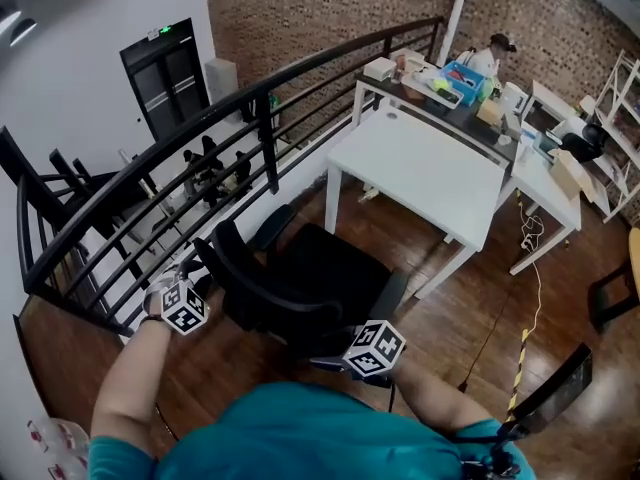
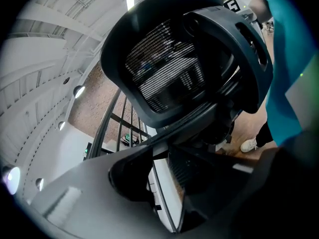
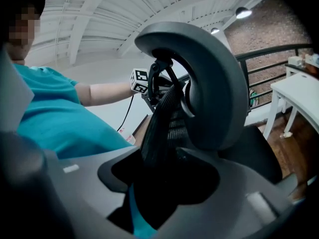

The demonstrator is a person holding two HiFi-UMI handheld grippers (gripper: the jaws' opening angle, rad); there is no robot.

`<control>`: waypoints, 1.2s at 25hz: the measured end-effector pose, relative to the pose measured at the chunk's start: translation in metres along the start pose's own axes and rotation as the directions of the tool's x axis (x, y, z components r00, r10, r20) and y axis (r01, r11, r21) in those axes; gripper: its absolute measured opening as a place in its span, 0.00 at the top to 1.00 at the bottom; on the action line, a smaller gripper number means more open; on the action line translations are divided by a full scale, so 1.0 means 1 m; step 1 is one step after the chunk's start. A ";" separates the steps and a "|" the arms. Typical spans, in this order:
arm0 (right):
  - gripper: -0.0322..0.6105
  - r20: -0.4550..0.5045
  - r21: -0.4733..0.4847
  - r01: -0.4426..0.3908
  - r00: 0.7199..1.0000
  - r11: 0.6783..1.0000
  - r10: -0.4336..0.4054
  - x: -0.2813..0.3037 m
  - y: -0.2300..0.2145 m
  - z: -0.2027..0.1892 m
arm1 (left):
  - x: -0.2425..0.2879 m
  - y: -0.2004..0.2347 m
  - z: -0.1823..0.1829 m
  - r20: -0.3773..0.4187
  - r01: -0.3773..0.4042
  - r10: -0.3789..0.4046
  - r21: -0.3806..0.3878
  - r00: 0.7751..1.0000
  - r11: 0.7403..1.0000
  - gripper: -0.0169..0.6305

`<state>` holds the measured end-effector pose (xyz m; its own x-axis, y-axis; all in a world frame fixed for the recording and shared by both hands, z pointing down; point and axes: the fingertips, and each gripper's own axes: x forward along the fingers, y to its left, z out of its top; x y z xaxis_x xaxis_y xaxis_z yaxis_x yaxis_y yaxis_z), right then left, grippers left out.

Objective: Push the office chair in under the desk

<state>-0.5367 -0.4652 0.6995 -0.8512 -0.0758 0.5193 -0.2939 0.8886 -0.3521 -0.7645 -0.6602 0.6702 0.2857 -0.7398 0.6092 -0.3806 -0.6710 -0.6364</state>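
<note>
Gripping the two edges of the backrest, your left tool [image 1: 198, 290] and right tool [image 1: 352, 336] each clamp the office chair [image 1: 320, 273], the right set wider, probably to keep the push straight. The seat faces the white counter [image 1: 420, 163] but stands apart, not yet under it.

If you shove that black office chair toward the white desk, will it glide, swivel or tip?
It probably glides: the office chair stands on a smooth wood floor, though any wheels are hidden. Its mesh back likely flexes slightly. Gripped at its edges by the left hand-held gripper and the right hand-held gripper, it may swivel if pushed unevenly.
</note>
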 end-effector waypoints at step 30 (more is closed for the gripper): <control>0.61 0.077 0.068 0.042 0.996 0.997 -0.047 -0.064 -0.115 0.011 | 0.122 0.041 0.106 0.187 0.161 -0.161 0.014 0.969 0.987 0.77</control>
<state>-0.4530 -0.5676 0.6979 -0.8674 -0.1518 0.4739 -0.3580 0.8517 -0.3826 -0.6524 -0.7826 0.6685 0.5023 -0.6186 0.6042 -0.3175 -0.7819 -0.5365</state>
